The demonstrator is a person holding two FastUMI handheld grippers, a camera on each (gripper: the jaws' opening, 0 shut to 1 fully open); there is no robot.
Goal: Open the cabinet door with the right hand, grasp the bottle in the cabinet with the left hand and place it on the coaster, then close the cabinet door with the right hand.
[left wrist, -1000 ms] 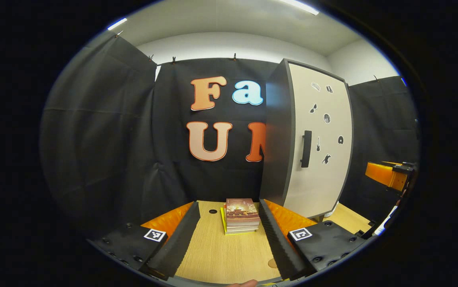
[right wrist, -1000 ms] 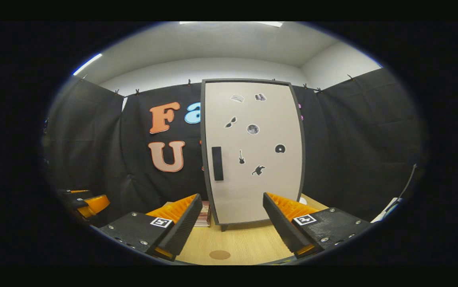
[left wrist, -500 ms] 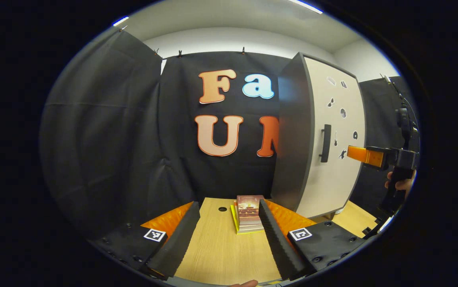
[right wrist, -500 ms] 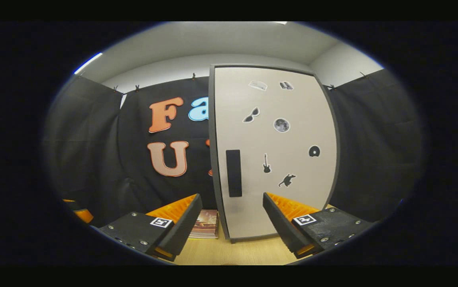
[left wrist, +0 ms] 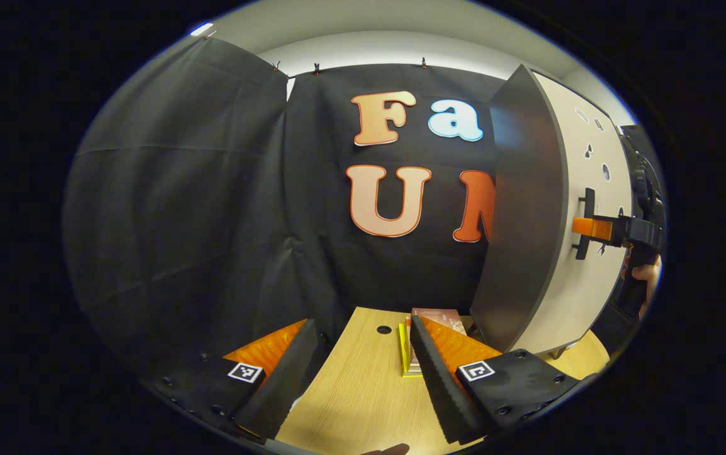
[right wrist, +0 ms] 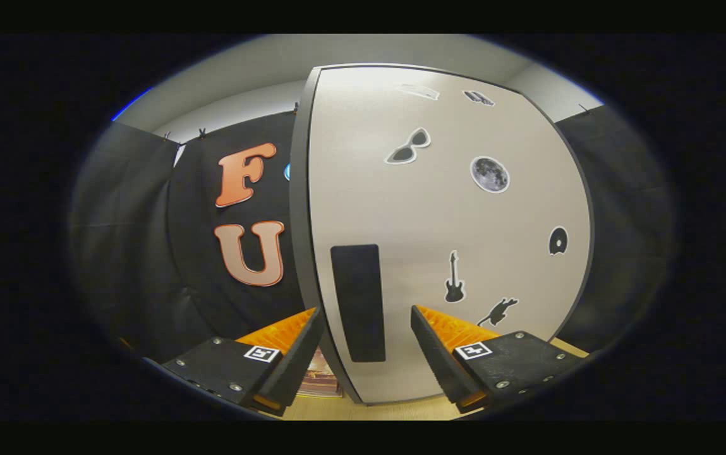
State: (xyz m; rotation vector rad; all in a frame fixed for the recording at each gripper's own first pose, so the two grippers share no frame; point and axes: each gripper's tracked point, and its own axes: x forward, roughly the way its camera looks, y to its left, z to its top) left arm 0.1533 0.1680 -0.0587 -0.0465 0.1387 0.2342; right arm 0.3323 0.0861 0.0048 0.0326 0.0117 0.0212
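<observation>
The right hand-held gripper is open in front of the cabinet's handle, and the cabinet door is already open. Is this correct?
Not quite: the cabinet door is closed, as the right gripper view shows. The right hand-held gripper is indeed open in front of the handle.

The cabinet door [right wrist: 438, 265] looked smooth and matt, its handle [right wrist: 357, 302] matt too. The bench [left wrist: 363, 392] showed pale wood grain; the booth wall [left wrist: 198, 221] was creased matt cloth.

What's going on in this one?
A person is reaching the right hand-held gripper, jaws open, toward the dark handle of the cabinet door, which is closed. The left hand-held gripper hangs open over the wooden table, near a stack of books.
</observation>
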